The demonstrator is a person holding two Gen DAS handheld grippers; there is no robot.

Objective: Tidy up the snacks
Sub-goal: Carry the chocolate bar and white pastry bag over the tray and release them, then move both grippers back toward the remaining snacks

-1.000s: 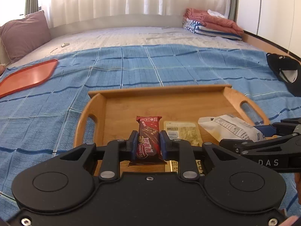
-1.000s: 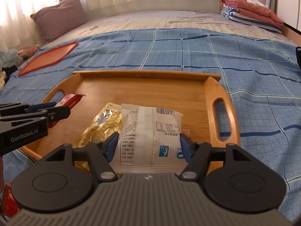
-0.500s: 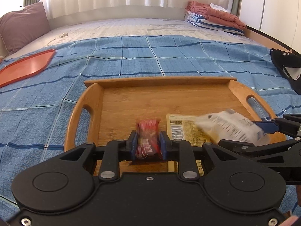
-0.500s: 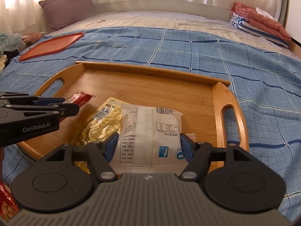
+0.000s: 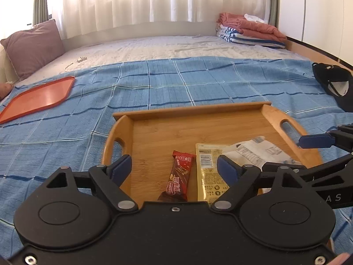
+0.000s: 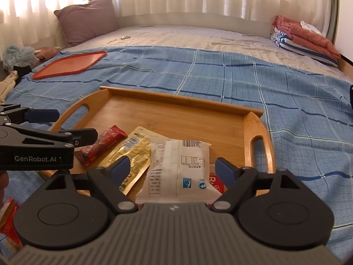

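Judging from how things lie, we are partway through: three snacks sit in the wooden tray (image 5: 240, 119), which fills the lower middle of both frames on the blue checked blanket (image 5: 66, 137). The red chocolate bar (image 5: 179, 176) lies lower centre of the left wrist view, the yellow packet (image 5: 208, 174) just to its right and touching or nearly touching it, and the white packet (image 6: 181, 167) overlaps the yellow one's right edge.

Our left gripper (image 5: 174, 169) has just been opening; its jaws stand wide on either side of the red bar with clear gaps, so it has hold of nothing. Our right gripper (image 6: 169, 167) has also just been opening, its blue pads standing apart from the white packet's edges, holding nothing either.

What is left we can only guess. A red-and-white wrapper (image 6: 215, 182) peeks out beside the white packet at the lower right of the right wrist view, and more red packaging (image 6: 8, 220) shows at the far lower left edge (off the tray, as far as we can tell). An orange tray (image 5: 39, 96) lies bare in the upper left.
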